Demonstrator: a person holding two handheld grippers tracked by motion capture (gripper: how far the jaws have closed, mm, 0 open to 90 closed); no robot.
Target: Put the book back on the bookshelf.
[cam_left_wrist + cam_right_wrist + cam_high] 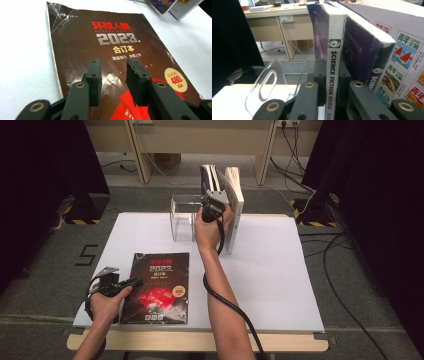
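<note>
My right gripper (329,82) is pinching the spine of an upright magazine (334,62), jaws pressed on either side of the white strip that reads SCIENCE FICTION WORLD. Just beside it stands a second magazine (362,50), touching it, and beyond that a white book (234,205) with bright covers printed on it. A clear plastic stand (274,85) sits on the other side of the held one, at the far edge of the white table (280,270). My left gripper (113,80) hovers with jaws spread and nothing between them, over a dark magazine (110,50) lying flat at the near edge.
</note>
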